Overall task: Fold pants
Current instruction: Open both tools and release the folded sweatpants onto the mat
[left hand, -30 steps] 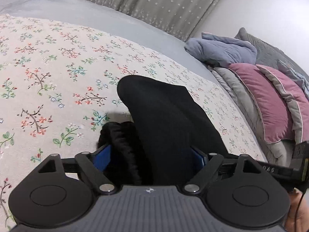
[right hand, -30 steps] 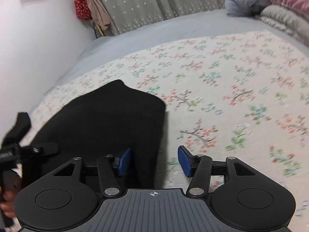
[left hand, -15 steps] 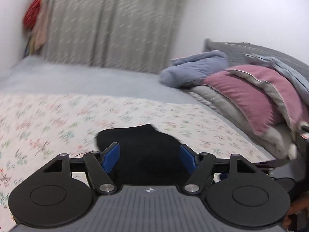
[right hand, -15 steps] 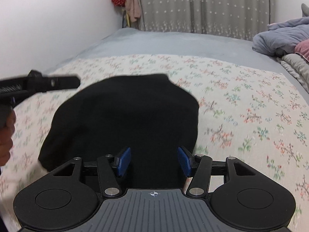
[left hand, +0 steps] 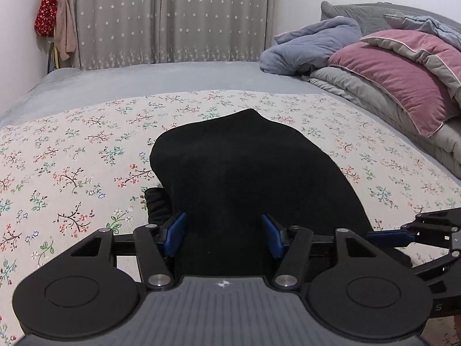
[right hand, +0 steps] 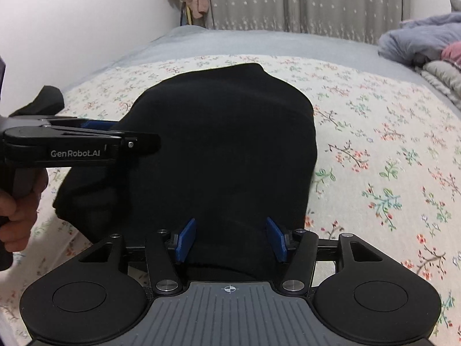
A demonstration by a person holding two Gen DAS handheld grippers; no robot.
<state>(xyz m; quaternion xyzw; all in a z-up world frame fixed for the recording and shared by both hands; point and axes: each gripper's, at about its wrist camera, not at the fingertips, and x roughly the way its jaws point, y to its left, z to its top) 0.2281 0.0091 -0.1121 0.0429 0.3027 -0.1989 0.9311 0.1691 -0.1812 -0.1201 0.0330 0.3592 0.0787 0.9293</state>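
The black pants (left hand: 247, 173) lie folded in a compact bundle on the floral sheet (left hand: 72, 155); they also show in the right wrist view (right hand: 224, 144). My left gripper (left hand: 224, 235) is open and empty, its blue pads on either side of the bundle's near edge. My right gripper (right hand: 232, 239) is open and empty, just over the bundle's near edge. The left gripper also shows from the side in the right wrist view (right hand: 86, 141). The right gripper's fingers (left hand: 403, 235) reach in at the right of the left wrist view.
A pile of pink, grey and blue bedding (left hand: 389, 66) lies at the right of the bed. A grey blanket (left hand: 144, 77) covers the far part. Grey curtains (left hand: 173, 17) hang behind, with clothes (left hand: 54, 26) hanging at the left wall.
Both grippers have pulled back and levelled out. The left gripper no longer straddles the thick fold of the pants. The pants rest flat, further from both cameras.
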